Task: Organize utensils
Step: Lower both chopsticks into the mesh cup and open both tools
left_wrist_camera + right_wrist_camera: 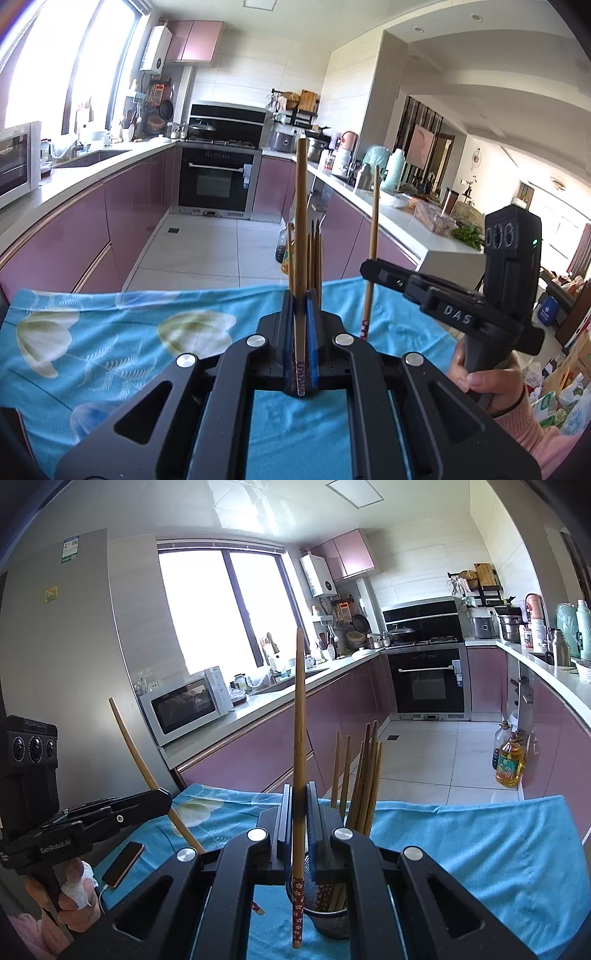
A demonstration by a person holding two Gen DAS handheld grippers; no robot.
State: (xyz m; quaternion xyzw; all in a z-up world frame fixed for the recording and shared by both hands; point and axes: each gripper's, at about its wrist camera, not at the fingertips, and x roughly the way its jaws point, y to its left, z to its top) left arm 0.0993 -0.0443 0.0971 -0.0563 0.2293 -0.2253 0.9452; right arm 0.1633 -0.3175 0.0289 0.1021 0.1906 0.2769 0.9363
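Bamboo chopsticks stand upright, one pinched in the left gripper (301,314), one in the right gripper (300,812), above the mesh holder (328,919) on the blue cloth (461,842). Held low, either could pivot, slip, or miss the holder.

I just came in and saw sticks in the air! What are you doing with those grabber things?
A person is sorting chopsticks with a gripper in each hand. The left gripper is shut on one chopstick, held upright, and the right gripper is shut on another chopstick. Both hang above a table with a blue flowered cloth. More chopsticks already stand in a dark mesh holder just past the right gripper. A phone lies on the cloth too.
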